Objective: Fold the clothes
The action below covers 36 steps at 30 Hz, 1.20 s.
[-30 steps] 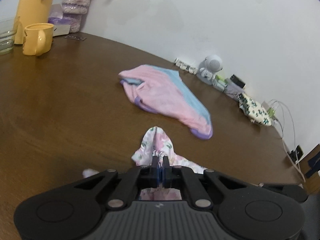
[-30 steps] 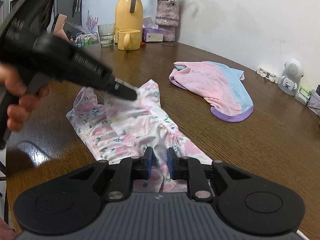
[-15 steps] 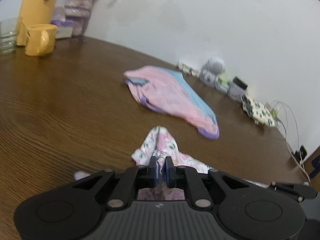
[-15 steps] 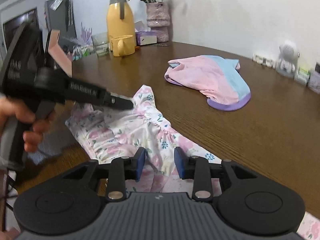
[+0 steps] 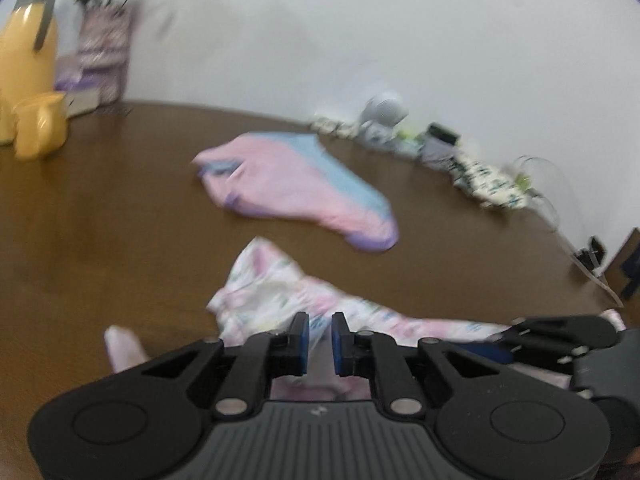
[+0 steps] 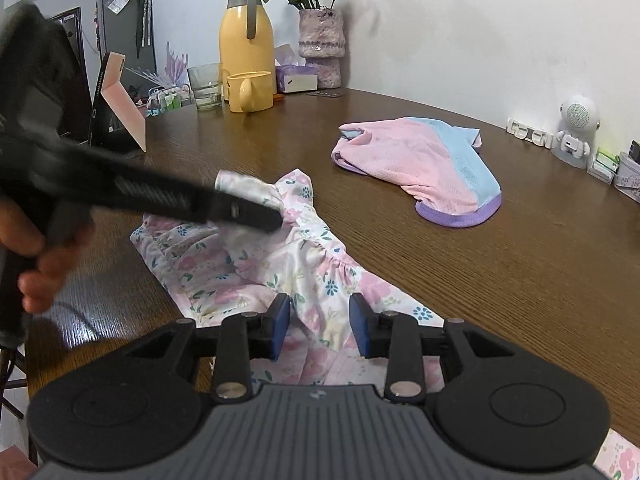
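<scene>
A wide brown wooden table (image 6: pixel 520 280) fills the room's middle, and near its front edge lies a floral garment (image 6: pixel 288 264), white with pink blooms and small blue flowers, rumpled and spread loosely. Farther back on the table, well apart from it, sits a pink and blue garment (image 6: pixel 420 164) with a purple hem, bunched in a heap.

The left gripper (image 6: pixel 276 220) reaches in from the left, held in a person's hand (image 6: pixel 36 268), its tips down on the far ruffled edge of the floral garment. From its own camera the left gripper (image 5: pixel 320 336) has its jaws closing, a narrow gap between the blue pads with floral cloth lying in it; the view is blurred and I see no firm pinch on the cloth. The right gripper (image 6: pixel 320 320) hangs over the near part of the same garment with its jaws apart, cloth beneath the gap but not pressed.

At the back stand a yellow jug (image 6: pixel 246 36), a yellow mug (image 6: pixel 250 90), a glass (image 6: pixel 206 86), a vase of flowers (image 6: pixel 322 40) and, by the wall, a small white robot figure (image 6: pixel 574 130)
</scene>
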Motion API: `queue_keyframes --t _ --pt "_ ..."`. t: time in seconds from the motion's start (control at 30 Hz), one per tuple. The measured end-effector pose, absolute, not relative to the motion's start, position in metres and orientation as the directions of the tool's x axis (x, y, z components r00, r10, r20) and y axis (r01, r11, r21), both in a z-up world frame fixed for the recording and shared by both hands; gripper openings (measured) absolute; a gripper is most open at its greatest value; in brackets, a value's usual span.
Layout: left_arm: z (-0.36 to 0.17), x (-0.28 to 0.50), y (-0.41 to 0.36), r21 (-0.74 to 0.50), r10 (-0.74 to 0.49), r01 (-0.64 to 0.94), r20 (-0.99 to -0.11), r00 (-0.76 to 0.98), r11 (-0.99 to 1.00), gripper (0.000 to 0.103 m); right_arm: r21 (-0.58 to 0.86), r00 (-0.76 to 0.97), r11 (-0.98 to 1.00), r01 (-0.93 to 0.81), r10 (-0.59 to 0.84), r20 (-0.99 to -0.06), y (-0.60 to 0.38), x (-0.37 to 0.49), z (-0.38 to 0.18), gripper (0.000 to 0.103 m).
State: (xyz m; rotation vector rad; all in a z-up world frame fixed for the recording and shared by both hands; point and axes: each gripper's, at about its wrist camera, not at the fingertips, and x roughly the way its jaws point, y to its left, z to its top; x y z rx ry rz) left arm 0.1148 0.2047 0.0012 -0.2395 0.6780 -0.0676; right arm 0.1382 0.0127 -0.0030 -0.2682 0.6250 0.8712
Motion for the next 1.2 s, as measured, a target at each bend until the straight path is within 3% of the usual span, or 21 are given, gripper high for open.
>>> queue_keyframes --t 0.43,0.53,0.63,1.07,1.1,1.2 --pt "-0.01 0.112 0.239 -0.427 -0.221 -0.053 -0.565 0.795 0.902 0.004 0.034 0.469 0.618 -0.785 0.631 -0.618 0.01 0.137 -0.001 0.035" --pt "-0.01 0.111 0.237 -0.423 -0.218 -0.053 -0.566 0.795 0.905 0.004 0.109 0.451 0.627 -0.771 0.659 -0.601 -0.003 0.136 0.01 0.041" --pt "-0.01 0.11 0.237 -0.425 -0.219 -0.053 -0.565 0.796 0.903 0.004 0.089 0.494 0.654 -0.751 0.647 -0.581 -0.02 0.128 0.022 0.046" --pt "-0.006 0.108 0.233 -0.391 -0.202 -0.049 -0.574 0.794 0.919 0.005 0.018 0.555 0.747 -0.665 0.511 -0.656 -0.05 0.124 0.002 0.047" --pt "-0.004 0.107 0.232 -0.387 -0.199 -0.051 -0.577 0.792 0.921 0.015 0.016 0.557 0.746 -0.665 0.511 -0.655 -0.05 0.123 0.002 0.047" --pt "0.01 0.089 0.231 -0.373 -0.177 -0.048 -0.546 0.819 0.927 0.07 0.024 0.554 0.745 -0.666 0.516 -0.654 -0.05 0.123 0.002 0.051"
